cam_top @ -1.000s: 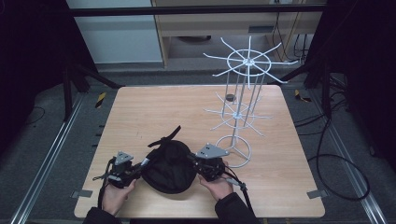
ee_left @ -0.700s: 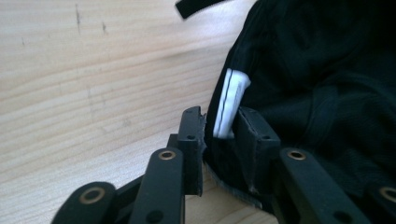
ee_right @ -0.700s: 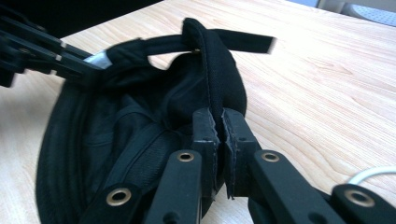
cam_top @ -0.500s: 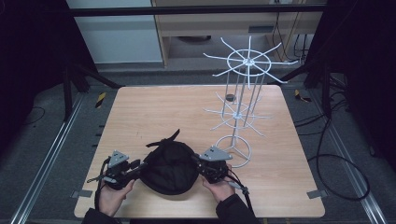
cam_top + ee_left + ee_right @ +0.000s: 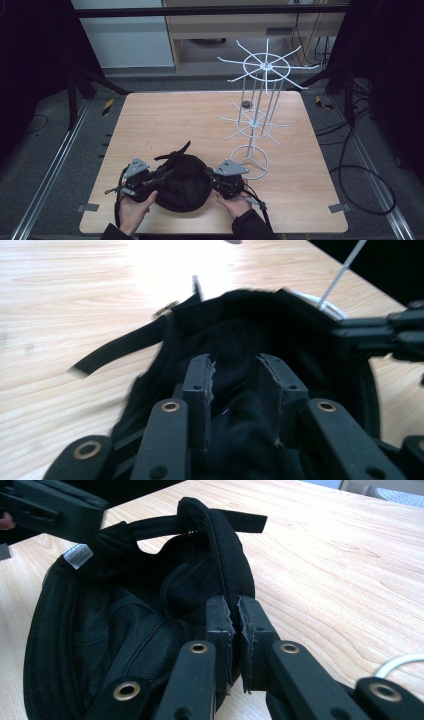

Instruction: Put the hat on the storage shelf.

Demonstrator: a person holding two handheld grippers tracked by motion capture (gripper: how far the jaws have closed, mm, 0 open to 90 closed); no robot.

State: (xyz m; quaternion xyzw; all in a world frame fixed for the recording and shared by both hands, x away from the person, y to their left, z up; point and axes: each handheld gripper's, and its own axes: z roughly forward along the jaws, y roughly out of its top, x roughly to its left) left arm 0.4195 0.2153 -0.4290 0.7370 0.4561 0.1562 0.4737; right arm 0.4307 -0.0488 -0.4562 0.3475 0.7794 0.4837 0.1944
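Wooden table [image 5: 165, 115], pale grain, carries a black cap [image 5: 182, 182] at the near edge and a white wire rack [image 5: 257, 120] just beside it.

Cap is soft black fabric, lying crown down with the mesh-lined inside up, a white label [image 5: 78, 556] sewn at the band and a flat strap [image 5: 117, 347] trailing onto the wood. Rack is thin white wire, with spoked hooks on two tiers over a ring base. Left gripper [image 5: 235, 377]: jaws have just been opening and stand narrowly apart, cap fabric lying between the pads, not pinched. Right gripper [image 5: 235, 615]: jaws clamped on the cap's rim, pads nearly meeting.
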